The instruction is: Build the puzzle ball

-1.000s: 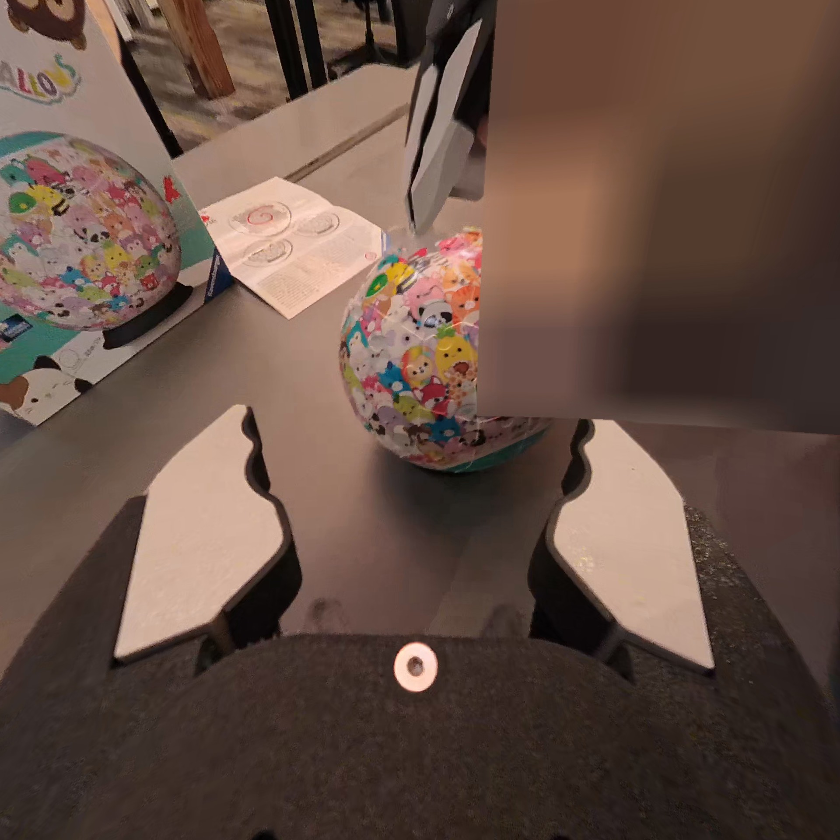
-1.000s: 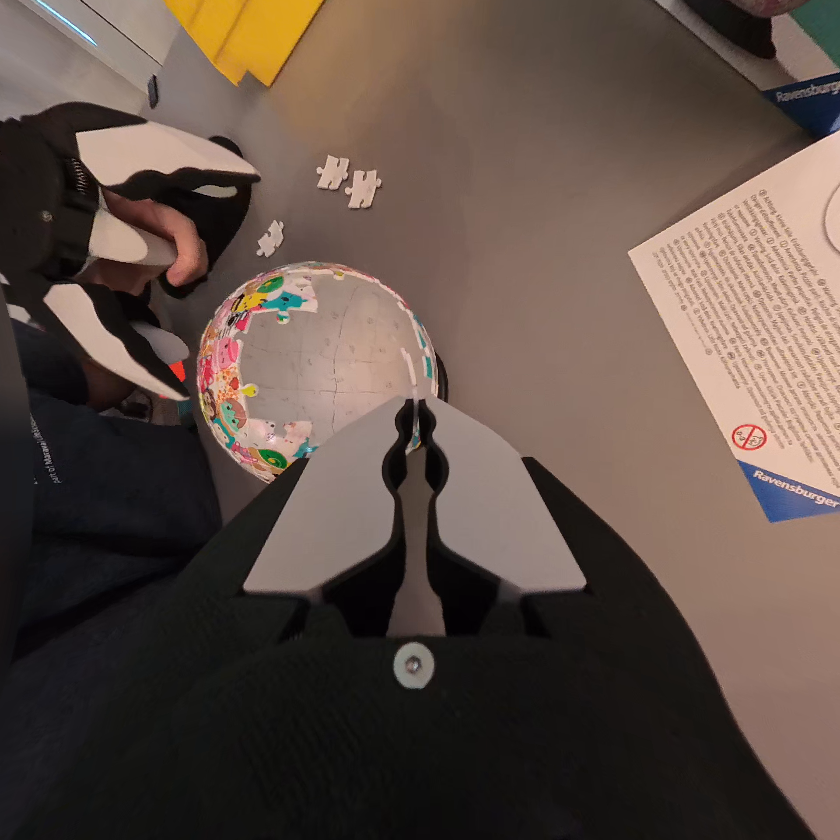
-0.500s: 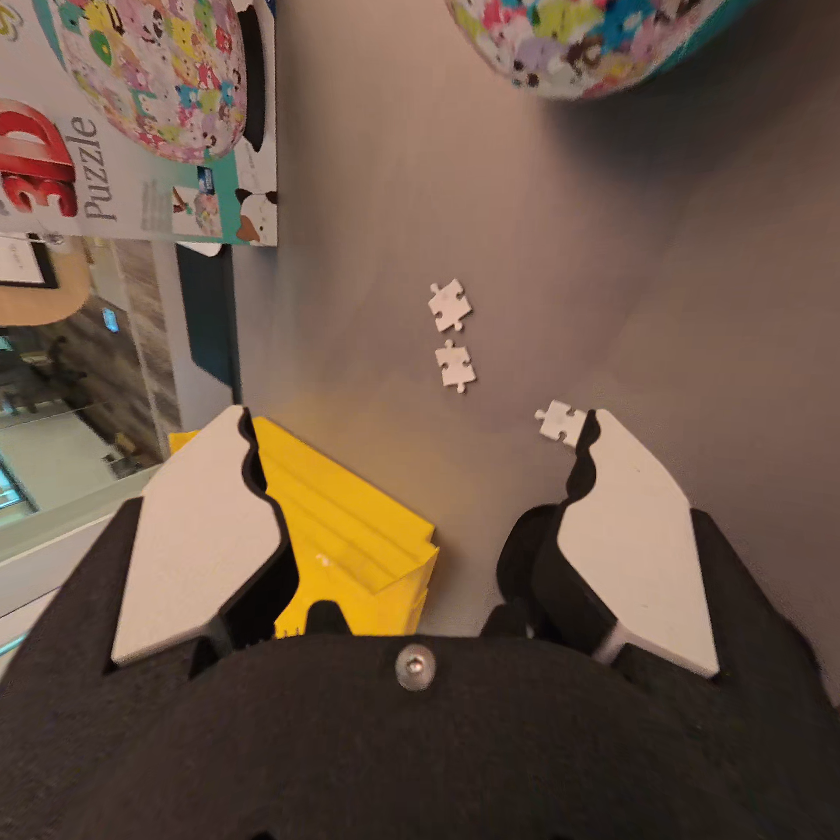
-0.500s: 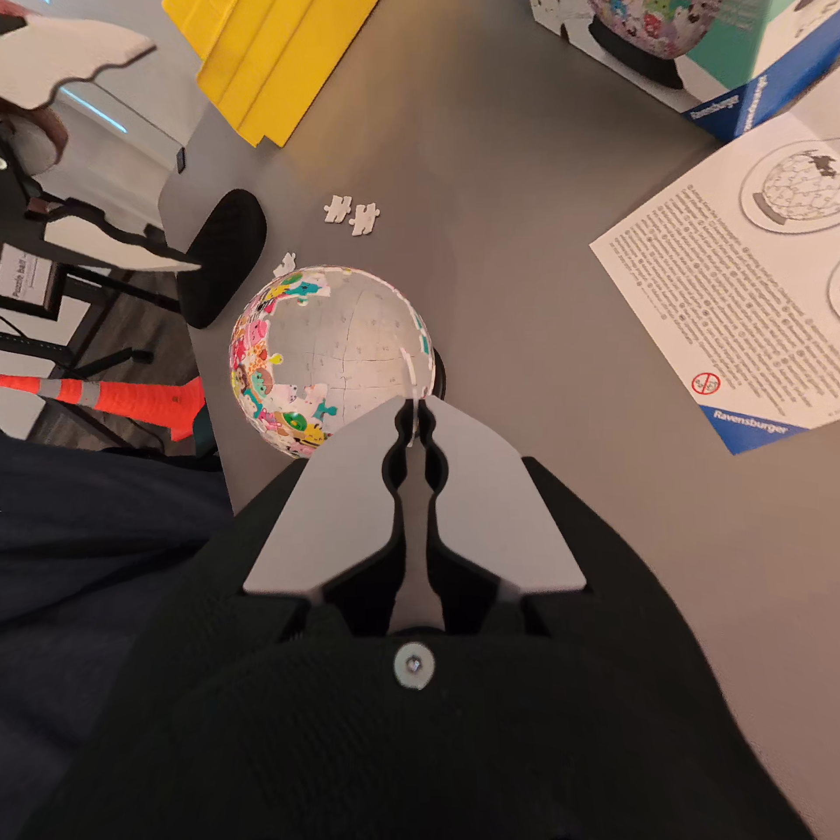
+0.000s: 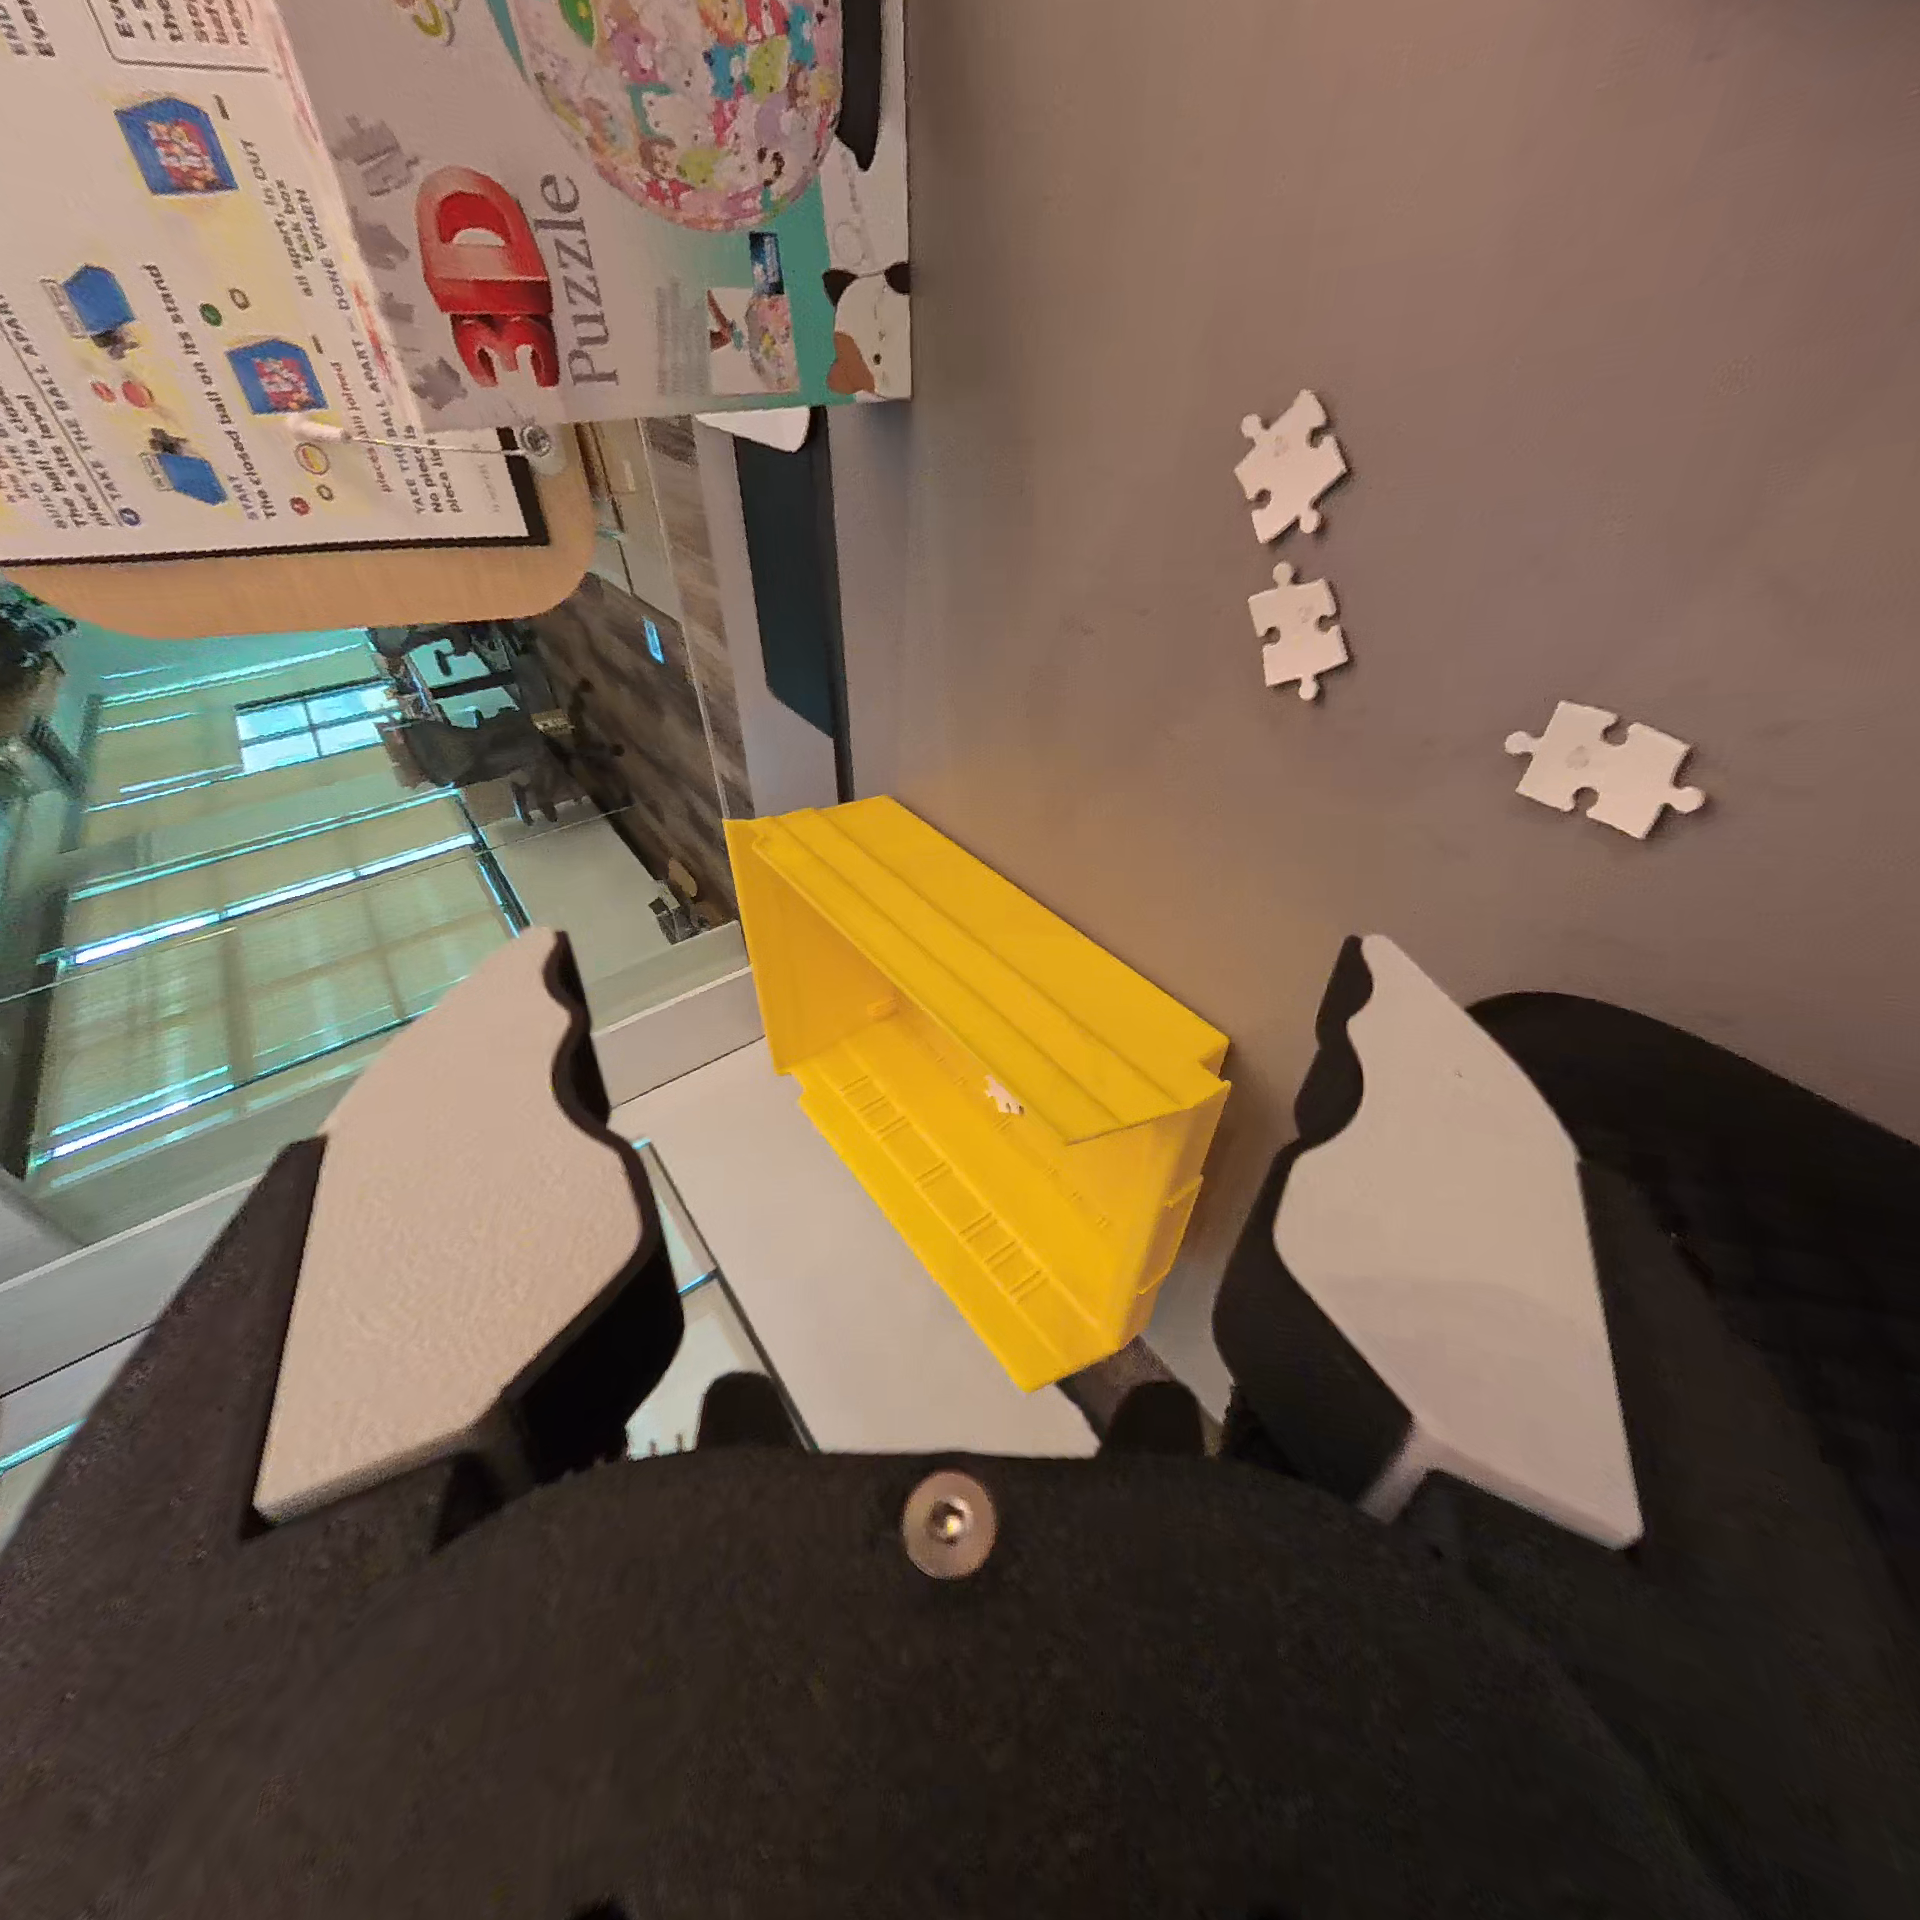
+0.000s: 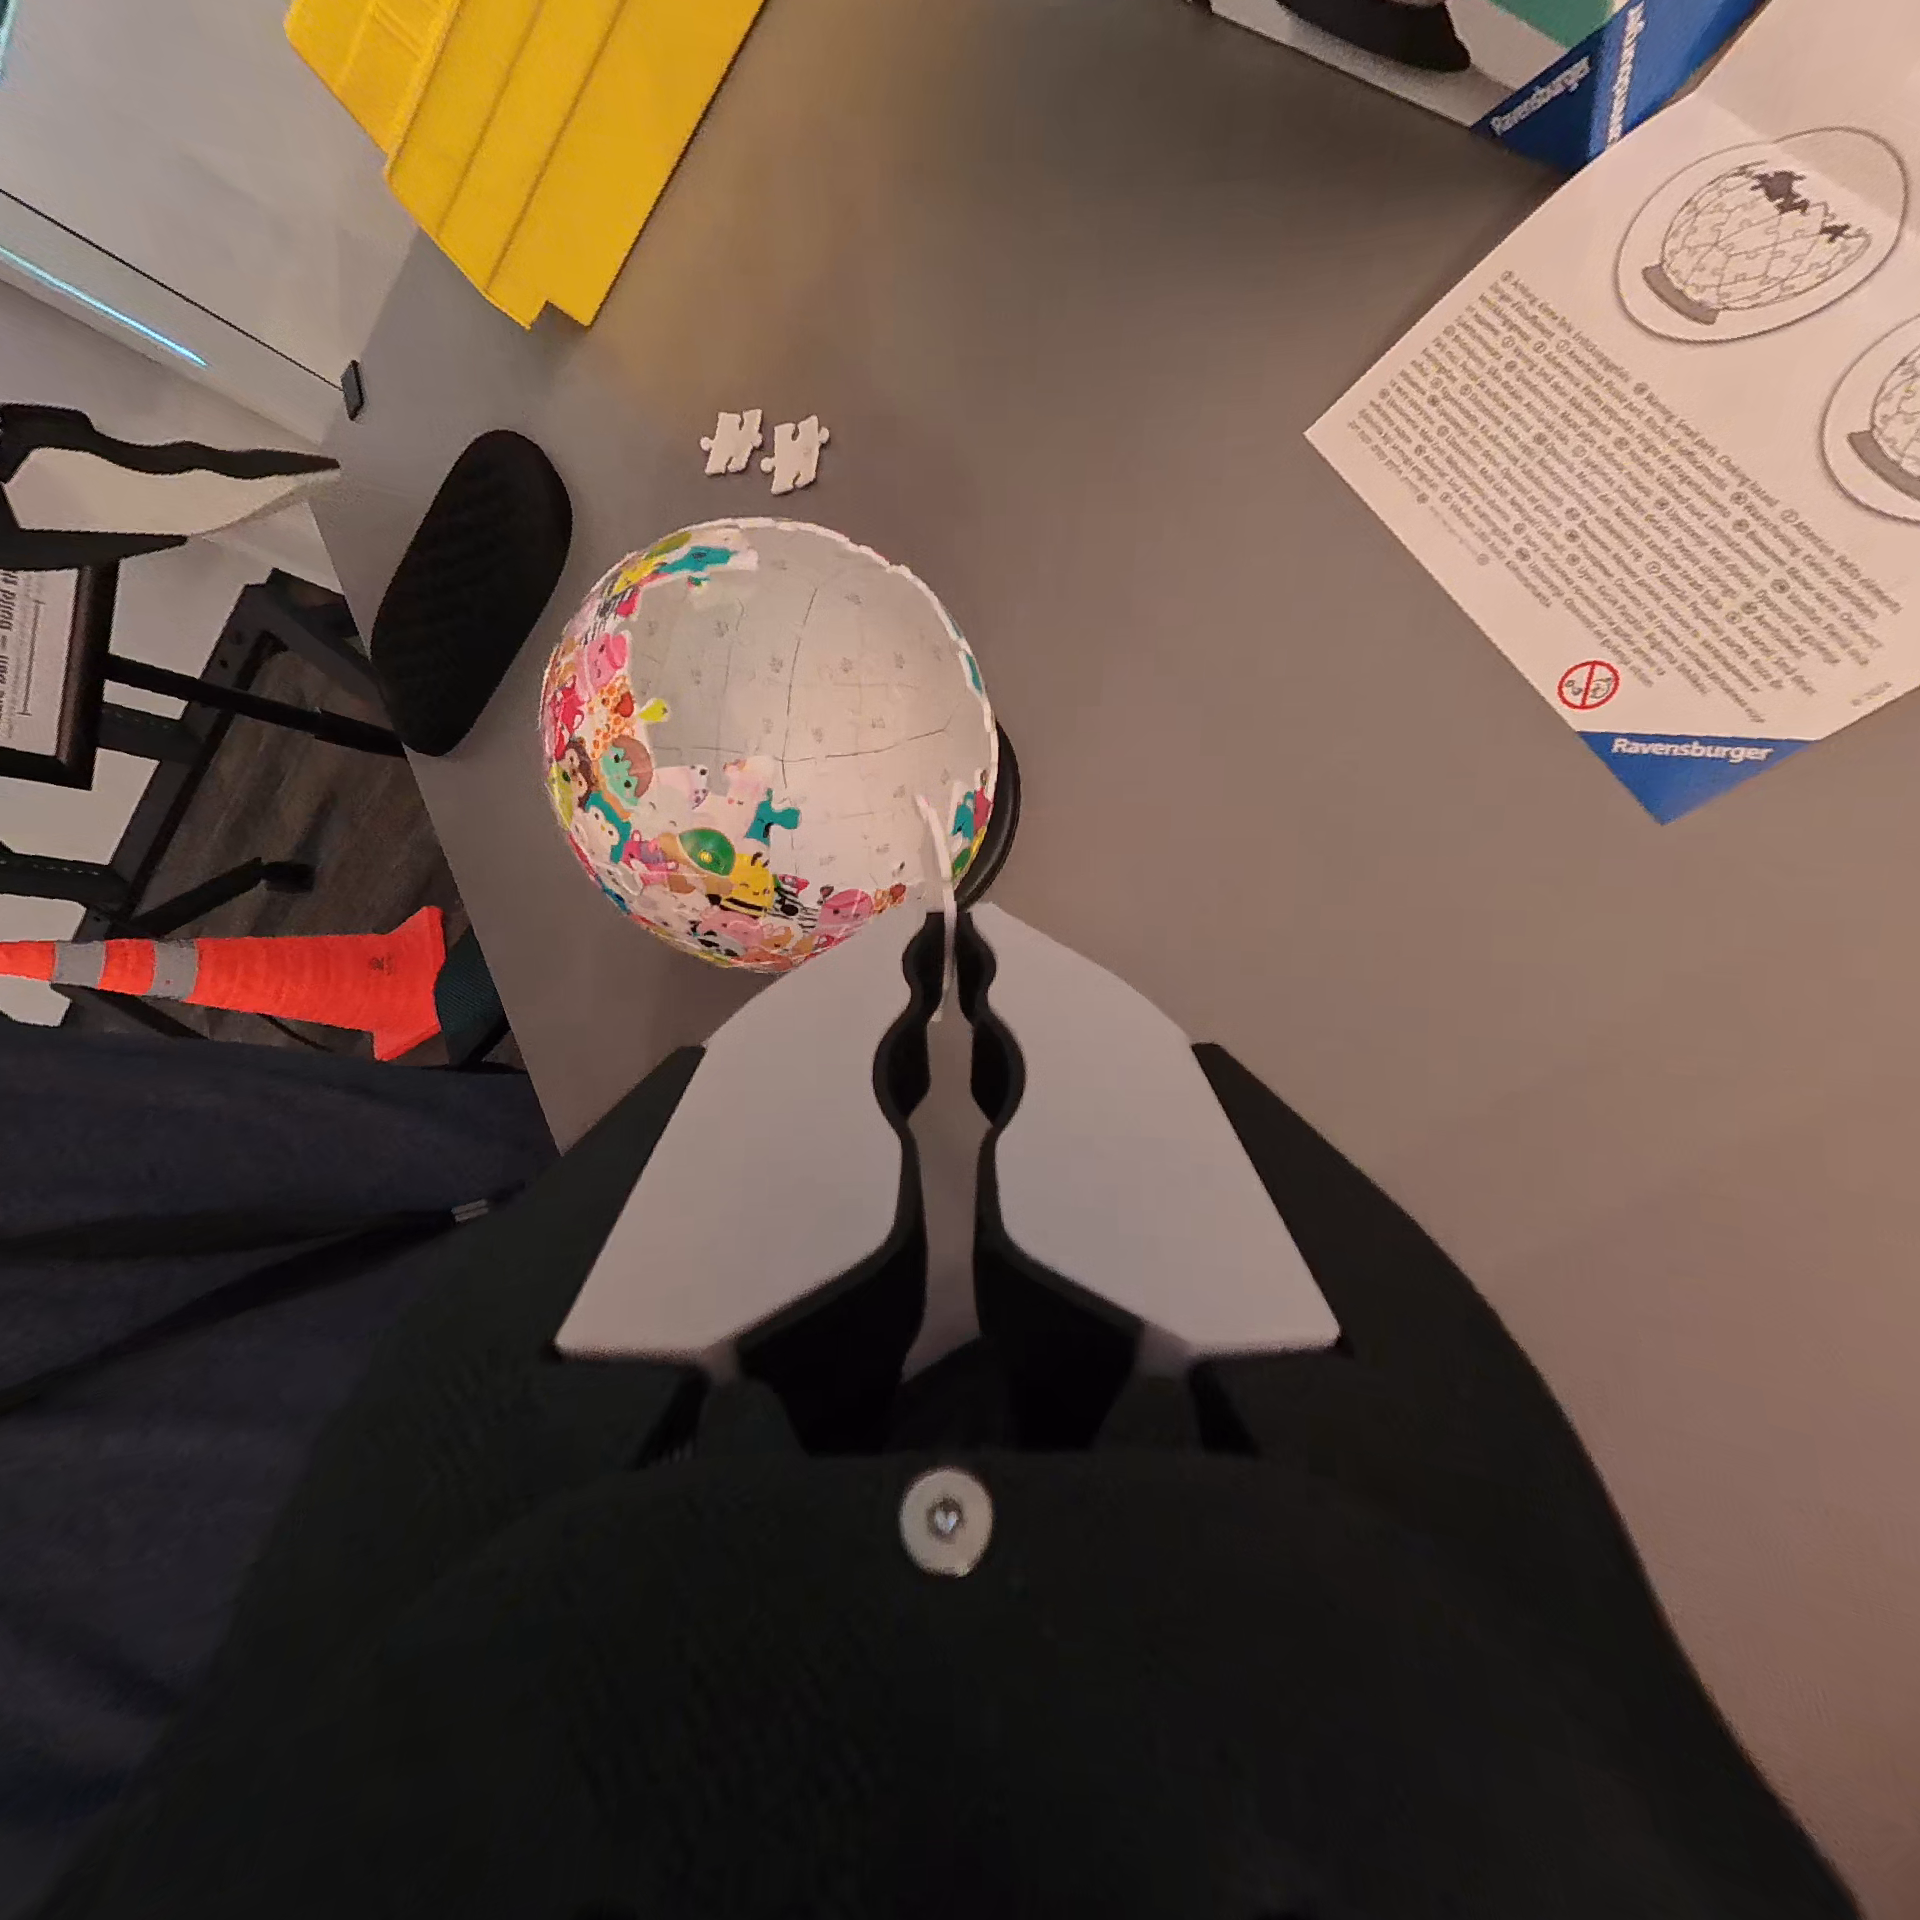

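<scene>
The puzzle ball (image 6: 769, 738) sits on a black stand (image 6: 1006, 800) on the grey table. Its top is open and shows the white inside; colourful pieces cover its sides. My right gripper (image 6: 943, 930) is shut on a thin white puzzle piece (image 6: 940, 862), seen edge-on, whose far end reaches the ball's near rim. My left gripper (image 5: 956, 951) is open and empty, off the ball, above the table's edge. Three loose white pieces (image 5: 1288, 468) (image 5: 1299, 629) (image 5: 1605, 769) lie ahead of it; two show in the right wrist view (image 6: 764, 445). The ball is out of the left wrist view.
A yellow bin (image 5: 987, 1091) (image 6: 551, 135) lies at the table's edge. The puzzle box (image 5: 675, 208) (image 6: 1590, 62) and an instruction leaflet (image 6: 1662, 468) lie beyond. A black rounded pad (image 6: 468, 592) is beside the table edge, an orange cone (image 6: 260, 977) on the floor. My hands' fingertips stand some 35 centimetres from each other.
My left gripper has swung away from the ball to the loose pieces and the yellow bin, still open. My right gripper has drawn back a little from the ball, still shut.
</scene>
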Demonstrator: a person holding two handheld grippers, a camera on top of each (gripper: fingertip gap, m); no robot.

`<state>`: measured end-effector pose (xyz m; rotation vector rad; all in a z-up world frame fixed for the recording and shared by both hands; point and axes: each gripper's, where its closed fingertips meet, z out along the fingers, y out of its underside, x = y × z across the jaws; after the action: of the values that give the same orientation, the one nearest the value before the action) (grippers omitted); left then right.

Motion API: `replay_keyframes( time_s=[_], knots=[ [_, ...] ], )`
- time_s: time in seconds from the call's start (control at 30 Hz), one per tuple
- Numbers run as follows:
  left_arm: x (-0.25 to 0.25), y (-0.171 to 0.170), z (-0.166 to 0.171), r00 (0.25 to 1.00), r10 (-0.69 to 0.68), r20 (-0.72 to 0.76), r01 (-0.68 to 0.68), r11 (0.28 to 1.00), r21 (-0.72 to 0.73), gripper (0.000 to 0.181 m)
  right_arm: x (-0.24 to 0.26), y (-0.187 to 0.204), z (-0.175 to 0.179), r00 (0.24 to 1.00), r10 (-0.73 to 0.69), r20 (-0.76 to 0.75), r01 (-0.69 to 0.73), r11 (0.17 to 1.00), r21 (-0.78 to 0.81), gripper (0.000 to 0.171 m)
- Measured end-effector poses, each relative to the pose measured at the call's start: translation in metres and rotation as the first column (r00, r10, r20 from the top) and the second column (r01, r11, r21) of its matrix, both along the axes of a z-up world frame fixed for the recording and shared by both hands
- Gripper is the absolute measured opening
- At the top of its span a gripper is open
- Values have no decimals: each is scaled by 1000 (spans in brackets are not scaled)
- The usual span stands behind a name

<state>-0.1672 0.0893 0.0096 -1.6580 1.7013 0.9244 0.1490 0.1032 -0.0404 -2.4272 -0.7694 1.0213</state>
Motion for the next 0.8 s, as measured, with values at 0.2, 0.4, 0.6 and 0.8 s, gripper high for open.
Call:
replay_keyframes(
  time_s=[0.2,0.4,0.6,0.8],
  knots=[
    [-10,-1,3,999,18,-35,-17,999,30,129,-7,-2,3,1000,13,14,-13,1000,15,3],
    [-19,-2,6,998,34,-53,-32,999,38,129,-15,-2,8,999,35,26,-36,999,36,3],
    [-26,-2,5,996,48,-72,-45,998,39,129,-18,-2,9,999,39,29,-40,998,43,3],
    [-28,-2,1,995,54,-78,-52,998,30,128,-15,-4,7,999,37,27,-38,999,38,3]
  ],
)
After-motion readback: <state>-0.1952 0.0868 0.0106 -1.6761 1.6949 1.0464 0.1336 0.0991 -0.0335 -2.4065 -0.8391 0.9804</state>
